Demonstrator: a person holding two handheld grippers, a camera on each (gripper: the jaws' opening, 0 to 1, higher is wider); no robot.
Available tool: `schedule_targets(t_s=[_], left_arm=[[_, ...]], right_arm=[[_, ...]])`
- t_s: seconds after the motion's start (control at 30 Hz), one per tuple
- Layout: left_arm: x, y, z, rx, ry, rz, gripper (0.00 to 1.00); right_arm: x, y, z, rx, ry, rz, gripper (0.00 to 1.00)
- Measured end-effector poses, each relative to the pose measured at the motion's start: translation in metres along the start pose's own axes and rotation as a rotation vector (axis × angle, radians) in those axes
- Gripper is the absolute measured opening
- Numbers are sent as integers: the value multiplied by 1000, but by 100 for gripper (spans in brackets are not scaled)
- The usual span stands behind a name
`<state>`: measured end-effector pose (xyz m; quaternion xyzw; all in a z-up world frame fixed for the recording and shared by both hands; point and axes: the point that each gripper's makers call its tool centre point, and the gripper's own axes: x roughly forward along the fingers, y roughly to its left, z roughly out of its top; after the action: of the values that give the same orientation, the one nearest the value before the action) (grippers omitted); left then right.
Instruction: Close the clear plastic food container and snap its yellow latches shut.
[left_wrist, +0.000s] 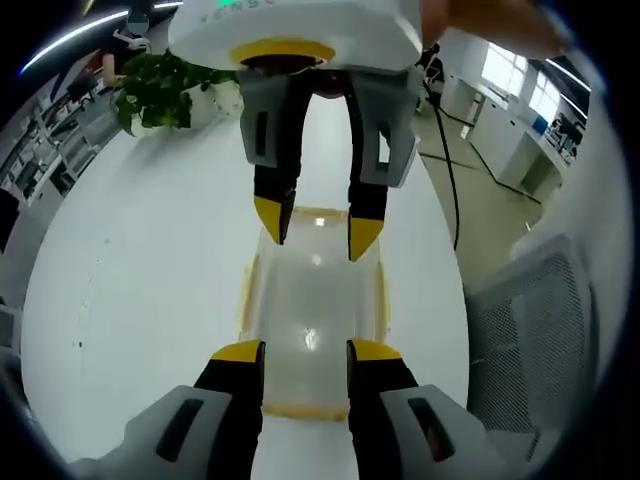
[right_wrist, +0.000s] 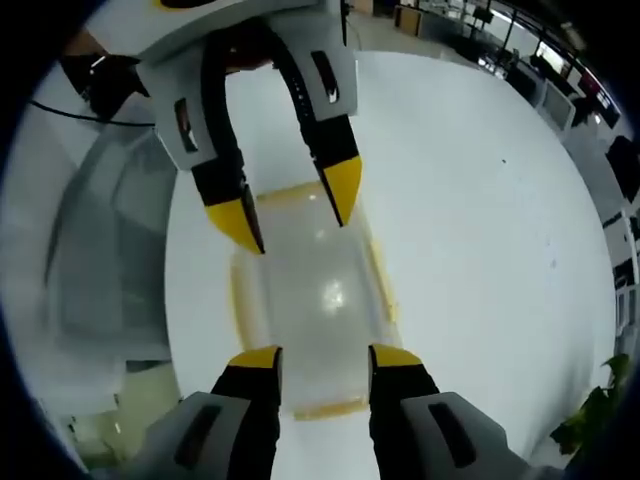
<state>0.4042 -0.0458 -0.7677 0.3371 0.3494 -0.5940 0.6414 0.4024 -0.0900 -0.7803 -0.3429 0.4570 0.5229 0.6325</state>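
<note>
Container (left_wrist: 315, 320) on table (left_wrist: 140, 300), between opposed left claw (left_wrist: 305, 350) and right claw (left_wrist: 318, 228).

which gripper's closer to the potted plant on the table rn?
Right. The potted plant stands beyond the container's far end in the left gripper view, and the right gripper works that end. The left gripper is at the opposite end.

- Glossy white oval tabletop (left_wrist: 150, 290), reflecting overhead light.
- Leafy green potted plant (left_wrist: 160, 88) at its far end.
- Grey mesh office chair (left_wrist: 545, 320) beside it.
- Bright windows (left_wrist: 520, 80) behind white desks.
</note>
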Motion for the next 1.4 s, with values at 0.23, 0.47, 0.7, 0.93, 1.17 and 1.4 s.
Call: schedule_targets(t_s=[0.23,0.47,0.7,0.93,1.17,1.4], left_arm=[[7,-4,4,-23,-13,-4,31],[11,-10,5,-35,-18,-7,31],[15,-12,3,-74,-28,5,31],[15,-18,6,-90,-40,-4,32],[14,-25,9,-86,-50,-5,32],[12,-31,10,-98,-60,-3,34]], right_arm=[[4,2,11,-15,-24,9,32],[6,-1,13,-20,-33,3,32],[8,-10,20,-19,-46,-6,31],[9,-13,23,-22,-55,-8,31],[5,-18,26,-26,-64,-15,31],[5,-17,31,-42,-69,-12,32]])
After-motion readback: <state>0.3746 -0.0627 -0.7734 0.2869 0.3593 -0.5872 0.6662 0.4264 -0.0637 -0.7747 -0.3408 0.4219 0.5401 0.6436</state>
